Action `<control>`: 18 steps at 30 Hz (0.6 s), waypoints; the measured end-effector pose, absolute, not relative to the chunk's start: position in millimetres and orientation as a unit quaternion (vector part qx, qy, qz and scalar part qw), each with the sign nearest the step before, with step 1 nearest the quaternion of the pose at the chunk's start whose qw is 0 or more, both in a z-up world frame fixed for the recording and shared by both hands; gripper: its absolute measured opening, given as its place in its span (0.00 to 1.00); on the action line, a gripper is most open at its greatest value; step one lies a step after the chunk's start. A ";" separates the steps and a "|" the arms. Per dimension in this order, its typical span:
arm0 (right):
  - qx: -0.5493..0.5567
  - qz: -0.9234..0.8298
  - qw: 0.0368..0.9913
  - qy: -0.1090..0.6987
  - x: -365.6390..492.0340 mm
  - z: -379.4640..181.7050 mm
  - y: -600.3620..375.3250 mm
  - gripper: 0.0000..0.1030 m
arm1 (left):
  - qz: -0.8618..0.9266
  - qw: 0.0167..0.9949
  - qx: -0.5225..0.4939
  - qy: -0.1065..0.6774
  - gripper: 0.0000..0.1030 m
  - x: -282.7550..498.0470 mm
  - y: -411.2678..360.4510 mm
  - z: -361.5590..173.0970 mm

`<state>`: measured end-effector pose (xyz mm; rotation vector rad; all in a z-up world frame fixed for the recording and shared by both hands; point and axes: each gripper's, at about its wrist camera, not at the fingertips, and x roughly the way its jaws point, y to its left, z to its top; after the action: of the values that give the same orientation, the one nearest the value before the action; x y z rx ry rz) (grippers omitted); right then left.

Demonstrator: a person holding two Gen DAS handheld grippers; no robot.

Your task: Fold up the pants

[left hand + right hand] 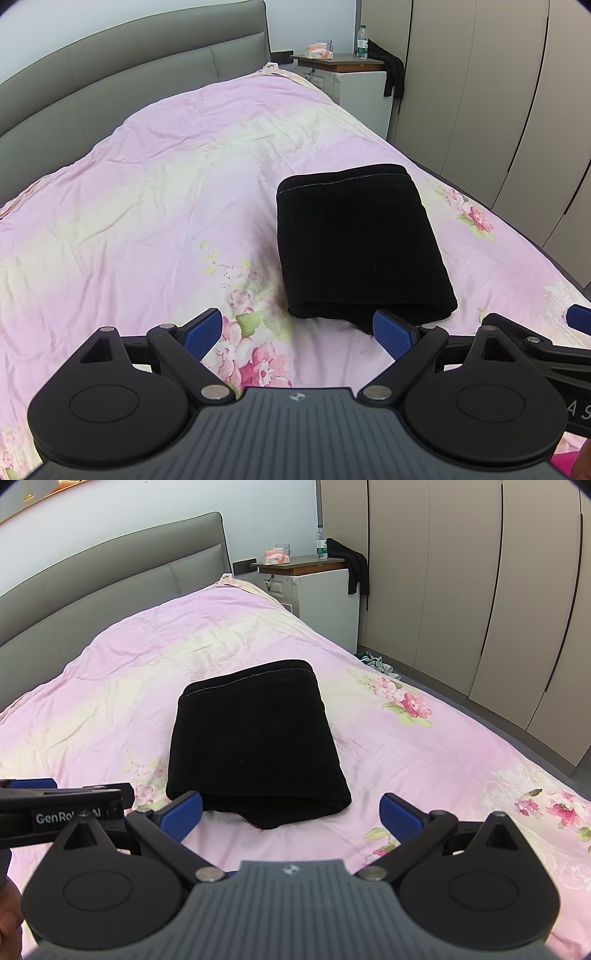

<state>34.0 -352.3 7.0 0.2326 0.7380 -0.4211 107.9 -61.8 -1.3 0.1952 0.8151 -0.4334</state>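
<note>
The black pants point(354, 243) lie folded into a compact rectangle on the pink floral bedspread point(155, 206); the same bundle point(255, 738) fills the middle of the right wrist view, with a small flap sticking out under its near edge. My left gripper point(299, 332) is open just short of the bundle's near left corner, nothing between its blue pads point(203, 332). My right gripper point(291, 812) is open too, its fingers straddling the near edge without touching the cloth. The left gripper's body point(62, 812) shows at the left of the right wrist view.
A grey padded headboard point(129, 70) stands at the far end of the bed. A white nightstand point(321, 602) with a bottle, a tissue box and a draped black garment sits at the far right. Beige wardrobe doors point(480, 590) line the right side. Shoes point(376, 662) lie on the floor.
</note>
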 end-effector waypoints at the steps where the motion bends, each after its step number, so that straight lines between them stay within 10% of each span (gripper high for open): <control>1: 0.113 -0.204 0.904 0.358 34.1 6.9 -352.2 0.95 | -0.208 0.891 0.094 0.393 1.00 108.0 -61.7 -1.1; 18: 0.111 -0.203 0.905 0.357 34.3 6.8 -352.6 0.95 | -0.209 0.891 0.090 0.392 1.00 107.1 -60.8 -0.5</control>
<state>34.3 -352.6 6.8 0.2303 0.7383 -0.4189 107.1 -60.8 -0.5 0.1874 0.8129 -0.4338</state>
